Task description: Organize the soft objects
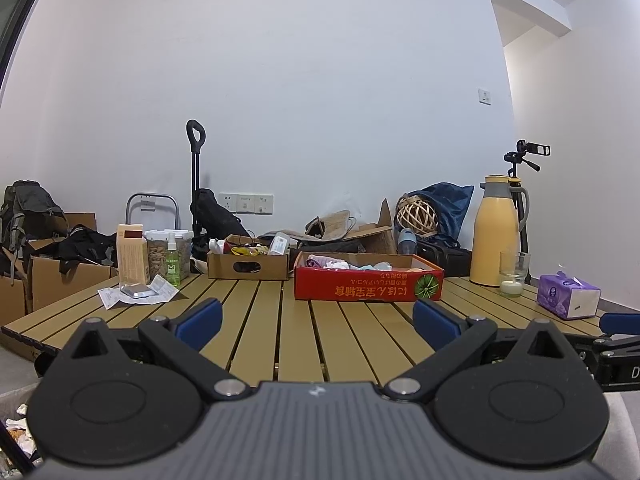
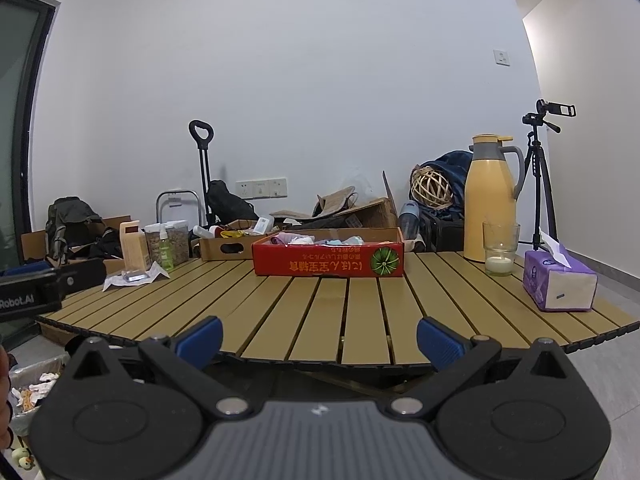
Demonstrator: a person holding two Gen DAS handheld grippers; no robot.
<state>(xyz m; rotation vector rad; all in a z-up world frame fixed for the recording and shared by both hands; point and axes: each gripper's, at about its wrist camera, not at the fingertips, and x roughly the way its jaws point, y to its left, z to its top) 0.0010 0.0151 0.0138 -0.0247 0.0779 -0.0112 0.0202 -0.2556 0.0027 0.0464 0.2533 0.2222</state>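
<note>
**Both tools spread at the near edge of the bench**

The left tool point(image 1: 316, 318) is spread wide and holds nothing; it sits low over the near part of the slatted bench point(image 1: 256, 332). The right tool point(image 2: 319, 338) is likewise spread and empty, at the bench's near edge. The soft objects point(image 2: 304, 239) lie inside the red box point(image 2: 328, 266) toward the far side of the bench. A yellow thermos point(image 2: 490, 200) and purple tissue pack point(image 2: 558, 284) stand to the right.

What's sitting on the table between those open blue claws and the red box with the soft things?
Nothing. In both wrist views only bare table slats lie between each open gripper and the red box.
</note>
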